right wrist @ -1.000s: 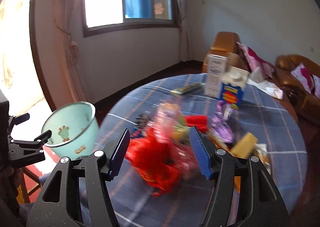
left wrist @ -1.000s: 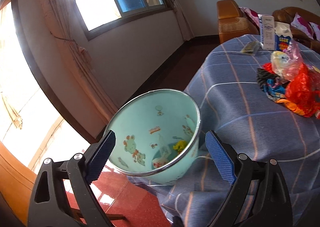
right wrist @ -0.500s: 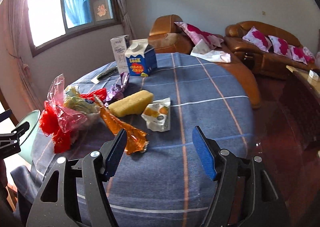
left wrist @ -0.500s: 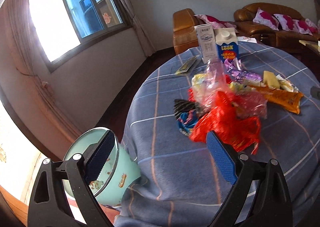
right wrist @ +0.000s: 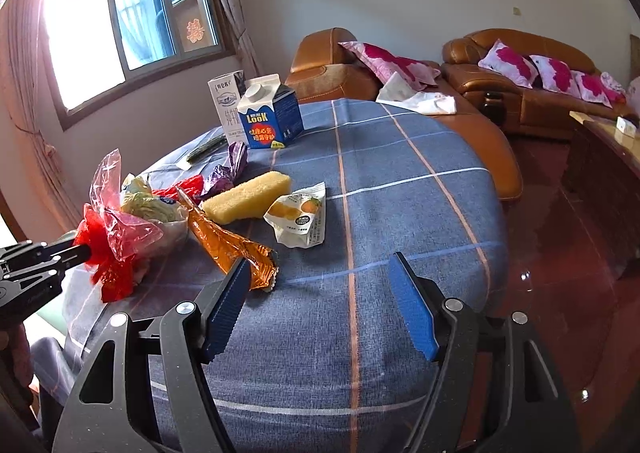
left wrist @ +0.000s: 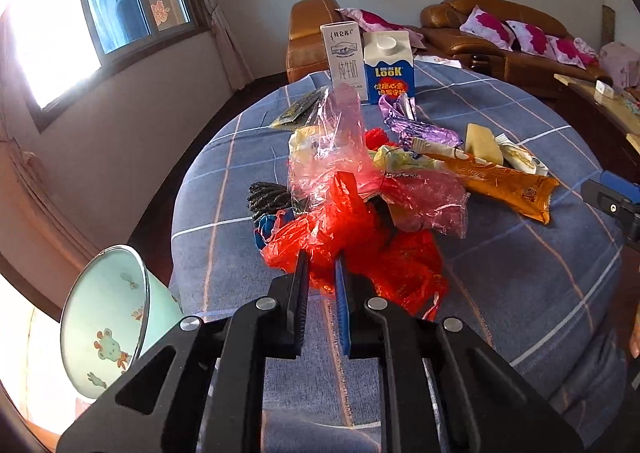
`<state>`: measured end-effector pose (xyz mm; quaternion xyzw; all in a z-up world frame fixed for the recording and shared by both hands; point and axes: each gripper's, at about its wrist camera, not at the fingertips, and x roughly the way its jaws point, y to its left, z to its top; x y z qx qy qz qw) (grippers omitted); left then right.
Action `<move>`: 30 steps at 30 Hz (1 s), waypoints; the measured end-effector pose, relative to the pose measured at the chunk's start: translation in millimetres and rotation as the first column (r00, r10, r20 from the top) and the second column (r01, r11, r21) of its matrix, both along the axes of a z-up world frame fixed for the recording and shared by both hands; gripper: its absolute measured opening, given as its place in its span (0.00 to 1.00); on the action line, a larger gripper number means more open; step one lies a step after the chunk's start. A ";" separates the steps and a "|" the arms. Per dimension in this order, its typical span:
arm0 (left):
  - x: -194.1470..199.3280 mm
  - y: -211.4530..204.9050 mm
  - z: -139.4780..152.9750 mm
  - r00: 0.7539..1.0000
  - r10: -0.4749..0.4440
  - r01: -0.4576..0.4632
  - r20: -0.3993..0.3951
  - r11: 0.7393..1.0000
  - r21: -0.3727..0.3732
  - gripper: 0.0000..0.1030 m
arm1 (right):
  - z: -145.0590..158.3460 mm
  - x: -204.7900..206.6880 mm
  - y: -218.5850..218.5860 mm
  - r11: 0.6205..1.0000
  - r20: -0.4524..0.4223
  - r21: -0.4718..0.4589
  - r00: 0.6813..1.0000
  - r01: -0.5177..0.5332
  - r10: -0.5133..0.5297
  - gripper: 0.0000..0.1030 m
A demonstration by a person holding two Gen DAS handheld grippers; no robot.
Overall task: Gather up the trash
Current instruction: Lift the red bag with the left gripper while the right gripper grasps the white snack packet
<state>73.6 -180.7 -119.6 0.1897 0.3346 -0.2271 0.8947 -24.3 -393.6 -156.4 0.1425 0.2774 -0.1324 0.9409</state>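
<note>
Left wrist view: left of the red plastic bag (left wrist: 352, 249) sits the mint bin (left wrist: 116, 317); the left gripper (left wrist: 322, 273) has just clenched its fingers on the bag's near edge on the worktop (left wrist: 520, 285). Right of the bag, the right gripper (right wrist: 316, 305) hangs released, holding nothing.

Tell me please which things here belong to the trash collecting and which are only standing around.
For the job:
- red plastic bag, pinched by the left gripper
- clear pink bag
- orange wrapper
- purple wrapper
- snack packet
- mint bin beside the table
- right gripper, open

Just around:
- sofa
- pink cushions
- window
</note>
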 end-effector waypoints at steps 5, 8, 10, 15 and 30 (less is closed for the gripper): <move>-7.7 17.6 18.1 1.000 0.002 -0.002 0.012 0.998 -0.058 0.07 | 4.8 -2.5 2.0 1.000 0.014 -0.007 1.000 0.003 -0.003 0.69; -14.0 30.3 29.1 0.999 0.016 -0.013 0.030 0.996 -0.084 0.07 | 6.3 -3.7 1.9 1.000 0.020 -0.010 1.000 0.009 -0.008 0.69; -18.5 40.1 35.5 0.999 0.026 -0.022 0.041 0.995 -0.100 0.07 | 7.2 -3.7 1.8 1.000 0.022 -0.009 1.000 0.013 -0.013 0.69; -29.7 69.3 50.0 0.994 0.075 -0.064 0.085 0.990 -0.128 0.07 | 9.4 -1.7 2.0 1.000 0.024 -0.012 1.000 0.015 -0.015 0.69; -12.3 113.2 39.0 0.979 0.183 -0.170 0.092 0.976 -0.134 0.07 | 10.2 51.3 -3.8 1.000 -0.037 -0.010 0.999 0.027 -0.028 0.58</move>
